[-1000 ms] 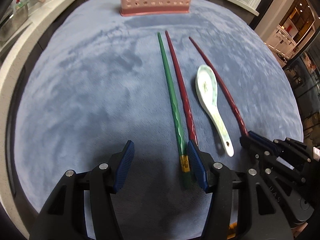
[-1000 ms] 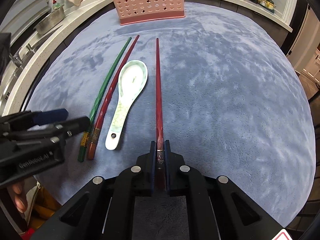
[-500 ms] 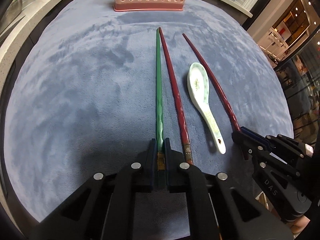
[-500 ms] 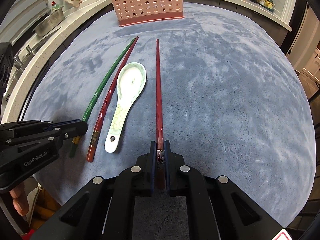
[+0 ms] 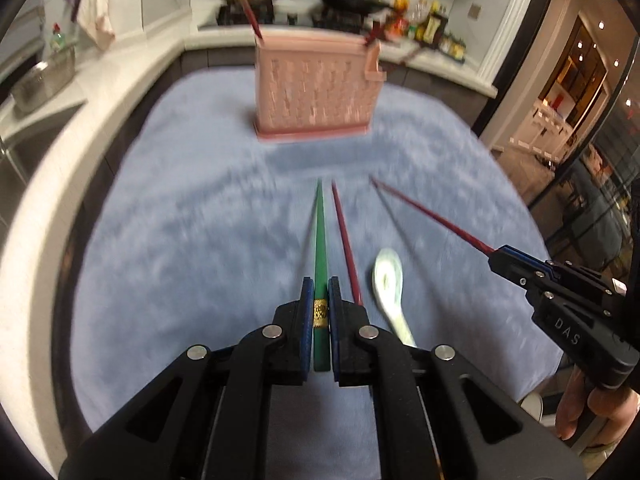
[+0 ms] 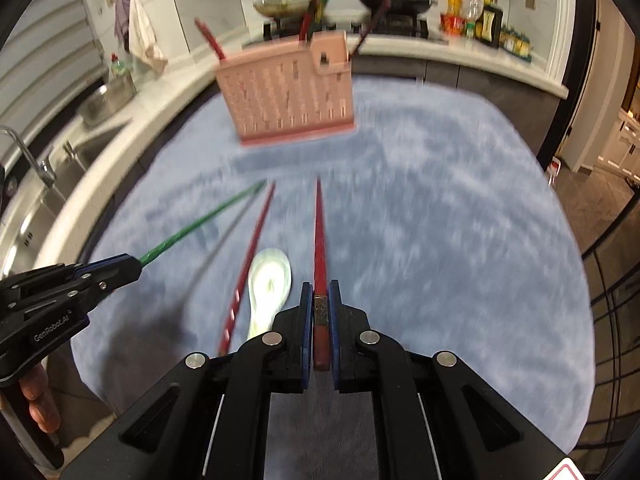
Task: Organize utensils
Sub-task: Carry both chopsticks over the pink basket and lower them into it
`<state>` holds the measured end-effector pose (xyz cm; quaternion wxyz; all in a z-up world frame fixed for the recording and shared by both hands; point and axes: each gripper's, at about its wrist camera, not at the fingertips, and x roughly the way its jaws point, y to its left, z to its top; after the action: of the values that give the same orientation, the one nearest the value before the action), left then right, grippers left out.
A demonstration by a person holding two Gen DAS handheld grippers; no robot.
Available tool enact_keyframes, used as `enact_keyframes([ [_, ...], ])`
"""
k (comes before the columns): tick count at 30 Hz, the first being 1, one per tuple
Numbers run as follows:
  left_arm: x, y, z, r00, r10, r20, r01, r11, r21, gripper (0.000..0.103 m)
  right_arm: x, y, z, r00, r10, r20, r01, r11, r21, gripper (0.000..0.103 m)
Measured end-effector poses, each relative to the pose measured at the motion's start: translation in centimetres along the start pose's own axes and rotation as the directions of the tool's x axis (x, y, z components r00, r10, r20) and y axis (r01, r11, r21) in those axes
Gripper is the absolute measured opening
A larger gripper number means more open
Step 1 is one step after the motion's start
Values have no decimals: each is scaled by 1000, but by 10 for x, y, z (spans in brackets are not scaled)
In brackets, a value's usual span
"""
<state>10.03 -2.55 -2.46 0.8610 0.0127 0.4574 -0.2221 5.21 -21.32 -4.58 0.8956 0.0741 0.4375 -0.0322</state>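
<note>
My left gripper (image 5: 320,284) is shut on the gold-banded end of a green chopstick (image 5: 320,236), lifted off the blue mat (image 5: 180,240). My right gripper (image 6: 320,286) is shut on a red chopstick (image 6: 319,232), also raised and pointing toward the pink perforated utensil holder (image 6: 286,96). A second red chopstick (image 6: 248,256) and a white ceramic spoon (image 6: 268,284) lie on the mat between the two grippers. The holder (image 5: 316,88) stands at the far side with several chopsticks sticking out of it. In the left wrist view the right gripper (image 5: 496,258) appears at the right edge.
A white counter (image 5: 60,152) curves round the mat's left and far sides, with a sink and faucet (image 6: 36,160) and a metal bowl (image 5: 40,80). Pans (image 6: 394,0) and bottles (image 6: 486,20) sit on the back counter. A person's fingers (image 6: 40,400) hold the left gripper's handle.
The left gripper closed on the green chopstick, then both grippers rose with their chopsticks off the mat and tilted up, bringing the holder and back counter into view.
</note>
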Motion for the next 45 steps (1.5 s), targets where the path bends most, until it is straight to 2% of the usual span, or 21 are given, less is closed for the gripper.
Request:
enact_keyframes([
  [9, -28, 8, 54, 988, 47, 148, -47, 999, -1, 7, -34, -9, 55, 988, -4, 154, 4, 1000, 3, 7],
  [20, -55, 5, 95, 965, 52, 259, -57, 998, 11, 7, -51, -8, 88, 972, 8, 237, -10, 1000, 6, 7],
  [31, -71, 3, 119, 948, 53, 313, -59, 998, 11, 7, -65, -12, 105, 958, 19, 286, -28, 999, 27, 7],
  [45, -80, 3, 126, 940, 68, 335, -78, 997, 14, 7, -75, -7, 118, 947, 29, 319, -36, 999, 15, 7],
])
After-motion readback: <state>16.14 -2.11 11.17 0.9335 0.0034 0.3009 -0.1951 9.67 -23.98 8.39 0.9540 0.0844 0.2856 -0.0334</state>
